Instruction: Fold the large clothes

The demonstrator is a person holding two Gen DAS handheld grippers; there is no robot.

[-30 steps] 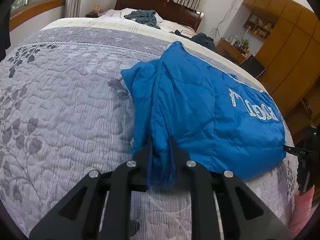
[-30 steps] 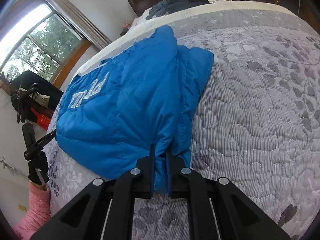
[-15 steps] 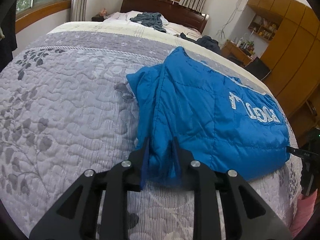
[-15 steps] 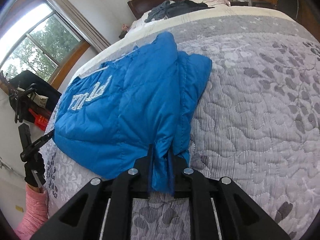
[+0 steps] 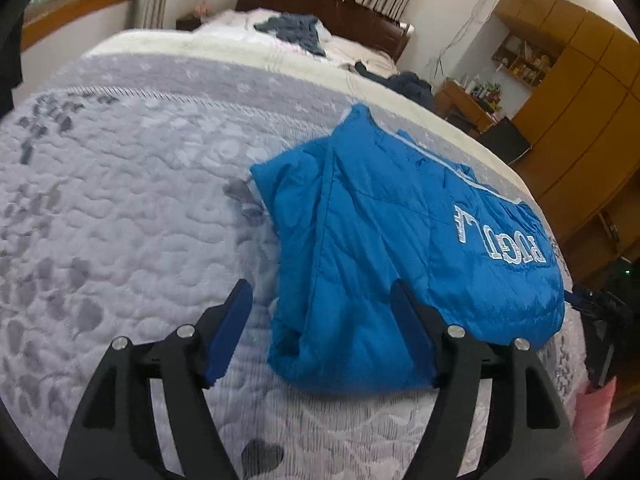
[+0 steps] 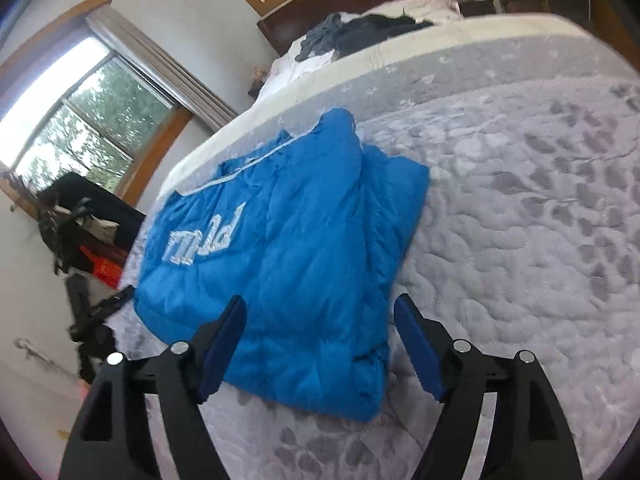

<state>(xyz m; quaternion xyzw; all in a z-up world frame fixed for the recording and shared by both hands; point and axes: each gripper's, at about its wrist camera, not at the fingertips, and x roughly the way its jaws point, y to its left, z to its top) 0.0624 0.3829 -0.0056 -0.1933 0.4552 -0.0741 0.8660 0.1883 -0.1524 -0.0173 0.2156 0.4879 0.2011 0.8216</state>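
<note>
A blue quilted jacket [image 5: 392, 240] with white lettering lies folded flat on the grey floral bedspread [image 5: 120, 208]. My left gripper [image 5: 320, 308] hangs open above the jacket's near corner, fingers wide apart and holding nothing. In the right wrist view the same jacket [image 6: 288, 248] lies near the bed's left edge, and my right gripper [image 6: 320, 320] stands open over its near end, also holding nothing. The white letters [image 6: 204, 236] face up.
Dark clothes [image 5: 296, 30] lie on the pillows by the wooden headboard [image 5: 328, 4]. Wooden cabinets [image 5: 580, 92] and a cluttered desk stand beyond the bed's right side. A window [image 6: 80, 128] and a dark chair with items [image 6: 80, 220] are near the bed's edge.
Both grippers, shut on the jacket's near edge before, have opened wide and let it go. The jacket now rests flat on the bedspread.
</note>
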